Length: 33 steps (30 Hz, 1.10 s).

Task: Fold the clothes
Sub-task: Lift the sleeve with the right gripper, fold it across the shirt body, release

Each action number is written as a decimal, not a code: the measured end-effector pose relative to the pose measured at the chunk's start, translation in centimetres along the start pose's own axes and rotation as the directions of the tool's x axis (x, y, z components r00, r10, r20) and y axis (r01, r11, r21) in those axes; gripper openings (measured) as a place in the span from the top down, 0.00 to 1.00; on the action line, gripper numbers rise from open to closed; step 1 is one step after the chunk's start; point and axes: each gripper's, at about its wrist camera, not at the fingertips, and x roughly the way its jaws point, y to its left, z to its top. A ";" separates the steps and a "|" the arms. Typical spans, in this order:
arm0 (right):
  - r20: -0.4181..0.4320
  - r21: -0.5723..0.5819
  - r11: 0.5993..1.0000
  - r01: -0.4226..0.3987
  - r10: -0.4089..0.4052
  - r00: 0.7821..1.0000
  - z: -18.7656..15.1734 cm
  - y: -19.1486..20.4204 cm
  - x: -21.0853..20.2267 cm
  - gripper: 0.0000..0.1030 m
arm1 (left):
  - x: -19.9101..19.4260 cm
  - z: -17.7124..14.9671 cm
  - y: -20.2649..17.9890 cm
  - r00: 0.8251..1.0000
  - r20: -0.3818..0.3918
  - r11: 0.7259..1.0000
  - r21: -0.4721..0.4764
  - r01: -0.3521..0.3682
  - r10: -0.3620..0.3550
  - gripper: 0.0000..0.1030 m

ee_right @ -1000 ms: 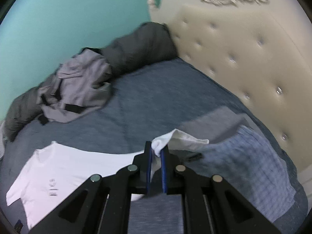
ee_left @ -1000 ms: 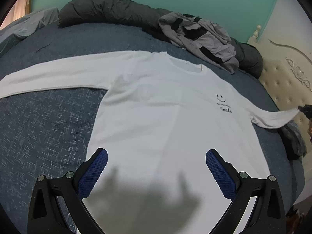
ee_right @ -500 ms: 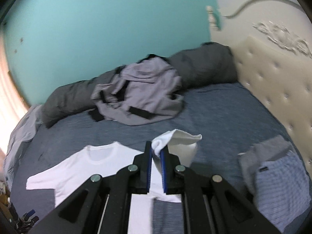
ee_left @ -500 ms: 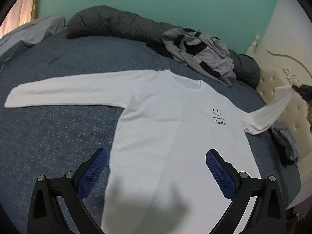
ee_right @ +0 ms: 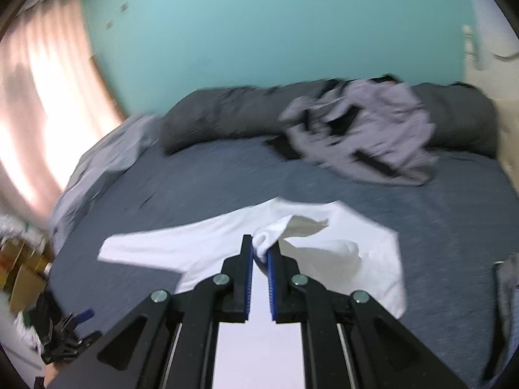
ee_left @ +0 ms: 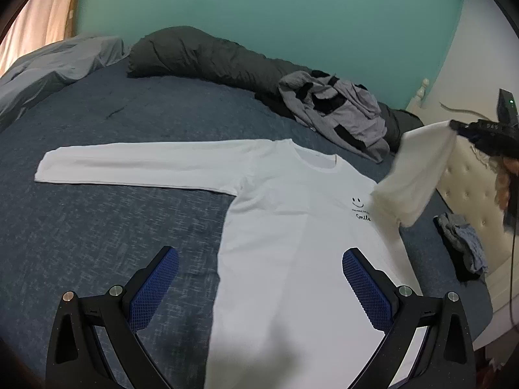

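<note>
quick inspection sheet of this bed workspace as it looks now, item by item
surface: blue bedspread, mostly flat.
job's things: white long-sleeve shirt lies face up; one sleeve spread flat, the other sleeve lifted off the bed.
clutter: crumpled grey garment on the rolled dark duvet; small blue-grey clothes pile by the headboard; light grey bedding in the far corner.
grippers: left gripper open, above the shirt body, holding nothing; right gripper shut on the sleeve cuff.
cables: thin dark cable hangs at the right edge.
surroundings: teal wall, cream tufted headboard, curtain.
</note>
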 end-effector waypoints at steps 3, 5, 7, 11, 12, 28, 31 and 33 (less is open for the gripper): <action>-0.069 -0.050 0.998 -0.046 0.043 0.997 -2.3 4.9 3.0 0.93 | -1.2 -0.1 0.8 1.000 0.009 1.000 -0.004 0.001 -0.001 0.00; -0.104 -0.064 0.996 -0.068 0.061 0.993 -3.8 6.9 4.7 0.93 | -2.1 -0.1 1.5 1.000 0.017 1.000 -0.006 -0.003 0.004 0.00; -0.149 -0.077 0.993 -0.084 0.072 0.986 -5.5 8.8 6.6 0.93 | -2.8 -0.2 2.2 1.000 0.025 1.000 -0.012 -0.007 0.007 0.00; -0.222 -0.104 0.989 -0.108 0.083 0.971 -9.0 11.3 9.4 0.93 | -3.6 -0.4 3.3 0.999 0.034 0.999 -0.029 -0.015 0.016 0.00; -0.241 -0.110 0.987 -0.115 0.086 0.967 -9.9 11.9 10.1 0.93 | -3.7 -0.4 3.5 0.999 0.033 0.999 -0.031 -0.016 0.017 0.00; -0.325 0.113 0.964 -0.242 0.266 0.907 -19.2 9.8 14.2 0.71 | -1.3 -0.9 2.2 1.000 -0.019 1.000 0.004 -0.016 0.017 0.00; -0.293 0.150 0.955 -0.255 0.289 0.911 -19.3 8.4 13.2 0.70 | -0.5 -1.0 1.7 0.999 -0.030 1.000 0.011 -0.012 0.013 0.00; -0.266 0.170 0.953 -0.249 0.288 0.920 -19.7 6.9 12.2 0.70 | 0.5 -1.2 1.4 0.999 -0.048 1.000 0.019 -0.006 0.007 0.00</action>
